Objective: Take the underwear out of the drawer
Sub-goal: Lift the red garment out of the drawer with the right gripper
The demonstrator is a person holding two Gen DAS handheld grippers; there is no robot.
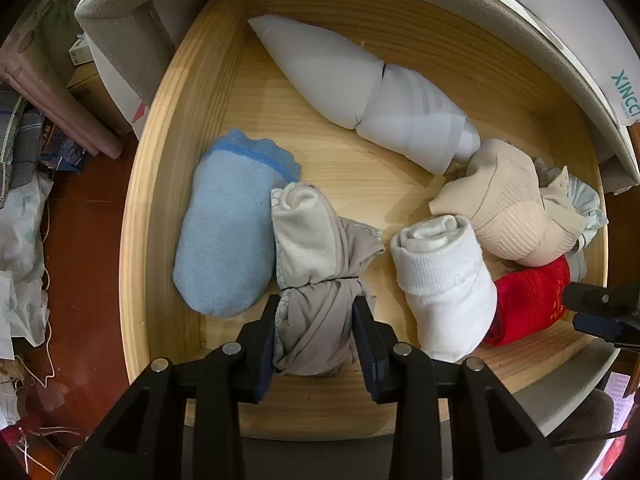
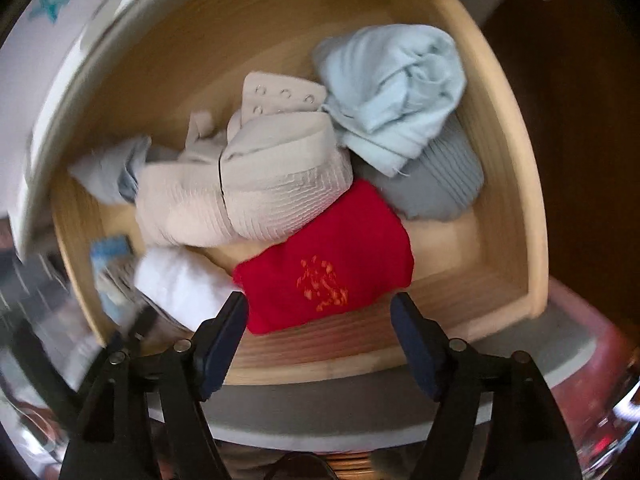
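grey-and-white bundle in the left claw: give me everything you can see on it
The grey bundle is a rolled garment of thin, soft grey fabric, cinched at the middle by a dark thin band, with a white lining rolled at its far end. It lies on the floor of the wooden drawer, touching the light blue fleece roll. The left claw is shut on its near half.

dark red-brown floor (image 1: 86, 216), cluttered bags (image 1: 20, 236)

Pale wooden drawer (image 1: 160, 208) holding rolled underwear (image 1: 316, 280), socks (image 1: 444, 288), towel (image 1: 224, 232).
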